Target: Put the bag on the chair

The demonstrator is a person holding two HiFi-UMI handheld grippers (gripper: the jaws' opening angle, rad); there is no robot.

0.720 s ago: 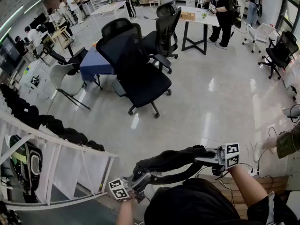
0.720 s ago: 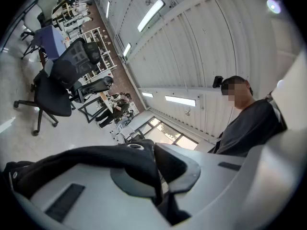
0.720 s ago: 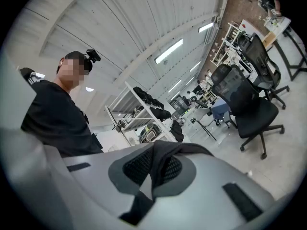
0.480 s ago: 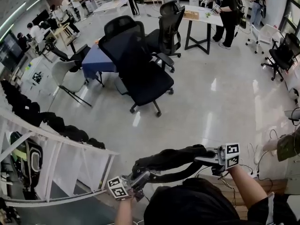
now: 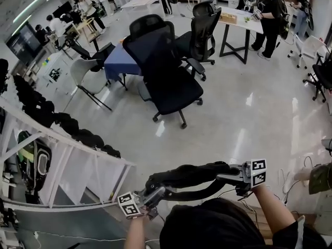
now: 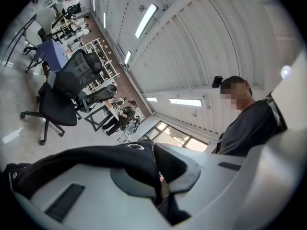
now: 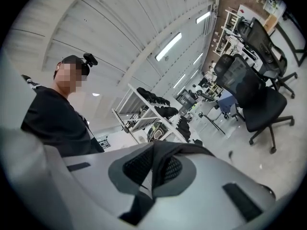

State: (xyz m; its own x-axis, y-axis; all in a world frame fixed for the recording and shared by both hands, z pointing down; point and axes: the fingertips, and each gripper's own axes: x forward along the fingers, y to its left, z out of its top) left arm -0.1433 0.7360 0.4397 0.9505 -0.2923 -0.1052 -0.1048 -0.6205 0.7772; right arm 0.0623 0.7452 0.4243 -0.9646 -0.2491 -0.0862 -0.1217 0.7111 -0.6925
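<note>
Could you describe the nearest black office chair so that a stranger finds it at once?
Find the blue-covered table on the glossy floor. The black office chair stands just right of it, on a wheeled base. It is the closest to the camera; the other black chair is behind it, and the white chair has plain legs.
</note>
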